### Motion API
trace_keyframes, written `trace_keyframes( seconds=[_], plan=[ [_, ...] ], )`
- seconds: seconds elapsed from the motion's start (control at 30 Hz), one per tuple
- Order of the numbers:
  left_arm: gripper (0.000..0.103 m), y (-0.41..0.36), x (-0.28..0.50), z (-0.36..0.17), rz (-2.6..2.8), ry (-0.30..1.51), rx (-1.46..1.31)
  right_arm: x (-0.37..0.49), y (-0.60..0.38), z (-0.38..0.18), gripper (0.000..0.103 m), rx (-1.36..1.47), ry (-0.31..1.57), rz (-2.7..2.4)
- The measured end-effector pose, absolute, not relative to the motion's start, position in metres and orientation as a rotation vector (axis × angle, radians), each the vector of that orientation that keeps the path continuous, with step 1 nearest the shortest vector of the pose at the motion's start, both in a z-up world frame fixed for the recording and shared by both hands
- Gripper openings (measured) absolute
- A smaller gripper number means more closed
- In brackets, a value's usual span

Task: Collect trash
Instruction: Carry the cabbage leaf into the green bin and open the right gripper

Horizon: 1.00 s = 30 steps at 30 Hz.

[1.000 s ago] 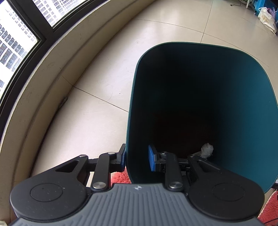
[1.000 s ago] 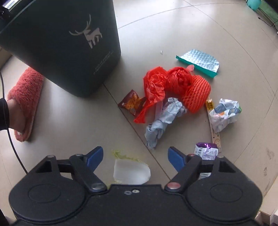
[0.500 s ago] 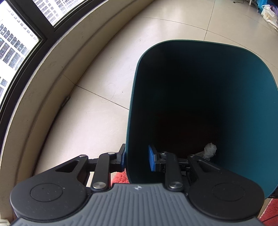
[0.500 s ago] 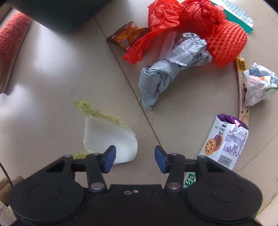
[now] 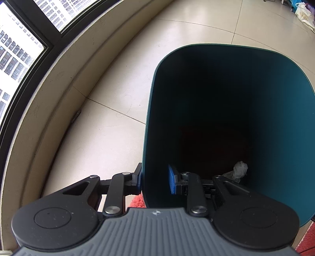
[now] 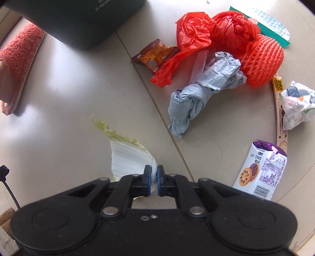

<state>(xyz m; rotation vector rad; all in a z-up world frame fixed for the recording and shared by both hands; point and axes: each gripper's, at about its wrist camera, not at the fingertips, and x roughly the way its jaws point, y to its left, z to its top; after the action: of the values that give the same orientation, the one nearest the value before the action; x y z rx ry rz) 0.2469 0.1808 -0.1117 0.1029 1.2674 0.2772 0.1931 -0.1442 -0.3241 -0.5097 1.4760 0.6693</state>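
My left gripper is shut on the near wall of the dark teal trash bin, one finger outside and one inside; a crumpled grey scrap lies in the bin. My right gripper is shut on the edge of a white and green cabbage leaf lying on the floor. Beyond it lie a grey plastic bag, a red plastic bag, an orange foam net, a brown snack wrapper and a purple biscuit packet.
The bin's outside stands at the top left of the right wrist view. A foot in a pink slipper is at the left. A crumpled white wrapper and a teal blister pack lie at the right. A window wall curves left of the bin.
My right gripper has come down to the cabbage leaf and closed from wide open onto its edge. The left gripper keeps its hold on the bin, which shifted slightly.
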Motion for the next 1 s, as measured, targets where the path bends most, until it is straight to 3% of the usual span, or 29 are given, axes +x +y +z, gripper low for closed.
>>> trace_keyframes(
  seconds=[0.23, 0.7, 0.83, 1.0],
  plan=[
    [0.025, 0.180, 0.249, -0.110, 0.283, 1.268, 0.098, 0.188, -0.138, -0.260, 0.004, -0.488, 1.382, 0.570],
    [0.025, 0.188, 0.250, -0.108, 0.275, 1.273, 0.067, 0.208, -0.111, -0.017, 0.005, -0.160, 0.924, 0.579],
    [0.025, 0.192, 0.250, -0.108, 0.271, 1.279, 0.052, 0.211, -0.069, 0.008, 0.005, -0.128, 0.875, 0.645],
    [0.025, 0.196, 0.251, -0.108, 0.266, 1.279, 0.046, 0.226, -0.010, -0.011, 0.005, -0.181, 0.875, 0.646]
  ],
)
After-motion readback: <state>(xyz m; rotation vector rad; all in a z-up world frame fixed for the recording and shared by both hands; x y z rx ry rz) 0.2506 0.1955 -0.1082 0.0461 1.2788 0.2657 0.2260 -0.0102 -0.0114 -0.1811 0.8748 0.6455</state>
